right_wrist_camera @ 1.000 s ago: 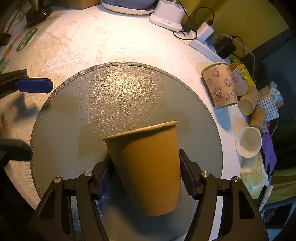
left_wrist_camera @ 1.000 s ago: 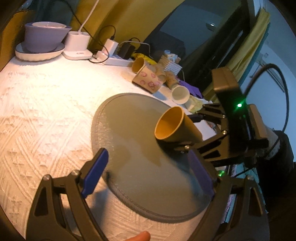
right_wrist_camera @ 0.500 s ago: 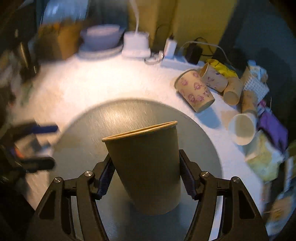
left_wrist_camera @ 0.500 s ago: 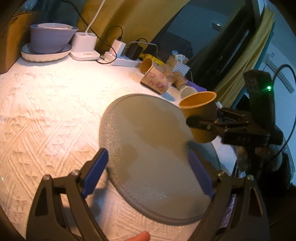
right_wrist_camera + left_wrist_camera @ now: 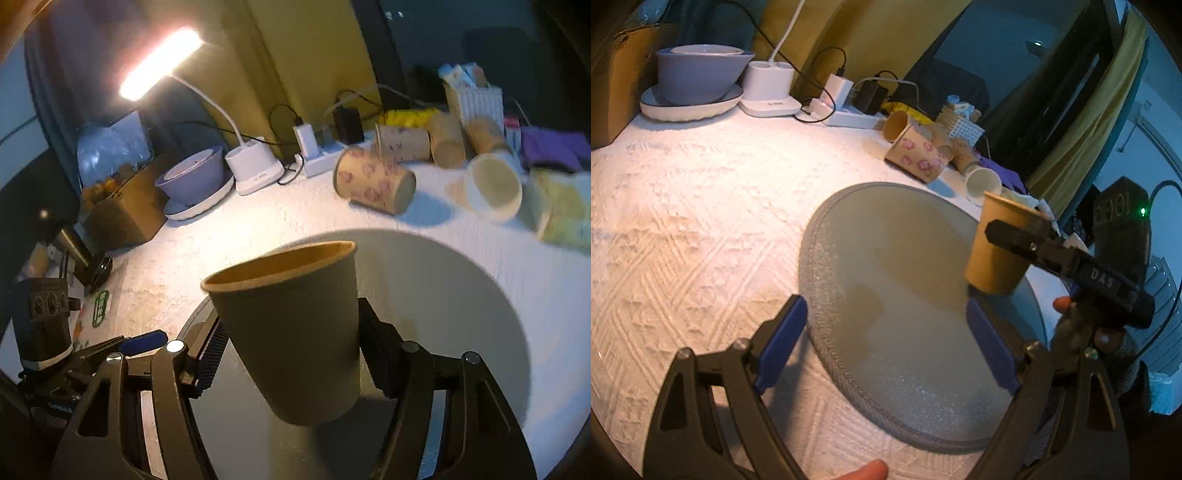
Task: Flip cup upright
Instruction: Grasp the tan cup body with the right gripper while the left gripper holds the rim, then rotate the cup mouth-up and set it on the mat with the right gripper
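A plain brown paper cup (image 5: 295,332) is held nearly upright, mouth up, between the pads of my right gripper (image 5: 293,354), just above the round grey mat (image 5: 461,295). In the left wrist view the cup (image 5: 997,251) hangs over the mat's (image 5: 886,266) right edge, gripped by the right gripper (image 5: 1015,236). My left gripper (image 5: 882,339) is open and empty over the mat's near side, blue pads wide apart. It shows at the lower left of the right wrist view (image 5: 144,341).
Several paper cups lie on their sides at the back right, one pink-patterned (image 5: 918,157), one white (image 5: 982,182). A purple bowl on a white plate (image 5: 698,74), a lamp base (image 5: 770,88), a power strip (image 5: 846,116) and a cardboard box (image 5: 613,81) line the back edge.
My right gripper has turned the cup from lying tilted on its side to nearly upright and moved it toward the mat's right edge. The left gripper has stayed open in place.
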### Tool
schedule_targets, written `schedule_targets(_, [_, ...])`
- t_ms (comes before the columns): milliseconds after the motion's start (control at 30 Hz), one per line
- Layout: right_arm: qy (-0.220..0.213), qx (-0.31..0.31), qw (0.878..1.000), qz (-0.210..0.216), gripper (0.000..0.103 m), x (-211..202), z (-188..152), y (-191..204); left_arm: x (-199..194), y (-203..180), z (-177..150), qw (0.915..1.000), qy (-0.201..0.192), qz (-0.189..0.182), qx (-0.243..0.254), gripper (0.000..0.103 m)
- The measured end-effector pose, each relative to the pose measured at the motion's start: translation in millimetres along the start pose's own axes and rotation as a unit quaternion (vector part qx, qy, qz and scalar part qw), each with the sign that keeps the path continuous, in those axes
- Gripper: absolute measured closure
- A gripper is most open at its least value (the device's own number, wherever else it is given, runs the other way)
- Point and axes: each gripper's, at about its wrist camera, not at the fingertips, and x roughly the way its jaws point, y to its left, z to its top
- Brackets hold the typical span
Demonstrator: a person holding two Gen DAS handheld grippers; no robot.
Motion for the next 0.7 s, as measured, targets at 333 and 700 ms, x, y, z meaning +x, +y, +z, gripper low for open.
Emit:
schedule_targets(333, [-0.001,-0.010,0.999,-0.035,0.034,-0.8,-6.9,-3.1,1.9,-1.0,1.1,1.0000,0.001,0.003,0.004,0.014])
schedule_targets(700, [0.008,-0.052,0.995,-0.082,0.028,-4.7,-16.9,5.2,0.2,-7.0,-0.9,0.9997,-0.004,0.003,0.024,0.014])
